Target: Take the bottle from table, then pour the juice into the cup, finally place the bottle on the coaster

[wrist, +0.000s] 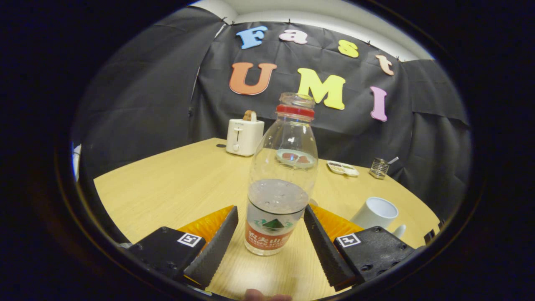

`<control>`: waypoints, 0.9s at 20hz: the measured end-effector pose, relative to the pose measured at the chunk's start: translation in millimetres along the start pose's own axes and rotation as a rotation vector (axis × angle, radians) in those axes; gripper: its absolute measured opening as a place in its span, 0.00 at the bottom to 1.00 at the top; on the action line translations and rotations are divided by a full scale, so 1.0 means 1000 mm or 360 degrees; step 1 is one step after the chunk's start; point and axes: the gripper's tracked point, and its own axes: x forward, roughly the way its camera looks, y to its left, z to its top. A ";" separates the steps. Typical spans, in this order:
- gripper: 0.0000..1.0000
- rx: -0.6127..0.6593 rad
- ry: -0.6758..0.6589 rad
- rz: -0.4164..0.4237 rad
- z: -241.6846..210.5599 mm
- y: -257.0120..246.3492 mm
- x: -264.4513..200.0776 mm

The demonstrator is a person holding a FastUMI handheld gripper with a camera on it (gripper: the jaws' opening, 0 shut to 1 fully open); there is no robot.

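Standing upright on the wooden table, the clear bottle sits between the two fingers of the gripper, its cap off and a red ring around the neck. Liquid fills roughly the lower part of it, and a label wraps the base. The fingers are spread apart — each one has a visible gap to the bottle's side, so neither presses on it. The bottle's base rests on the tabletop just ahead of the finger roots.

Beside the right finger, a little beyond it, stands a white cup, upright with its mouth open and a handle toward the near side. Farther back, seen partly through the bottle, lies a small round coaster with dark red marks on it. To its right sit a shallow white dish and a small glass jar with something thin sticking out. A white toaster stands near the far edge with a slice of bread poking out — well apart from the bottle.
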 end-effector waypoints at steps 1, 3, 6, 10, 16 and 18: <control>1.00 -0.0020 0.0007 -0.0010 -0.002 0.000 0.001; 1.00 -0.0039 0.0007 -0.0009 0.000 0.001 0.004; 0.95 -0.0018 0.0013 -0.0011 0.004 -0.005 0.011; 0.86 0.0017 -0.0014 0.0034 0.008 -0.001 0.012; 0.80 -0.0035 -0.0010 0.0088 0.011 0.014 0.007; 0.78 -0.0038 -0.0008 0.0095 0.015 0.016 0.001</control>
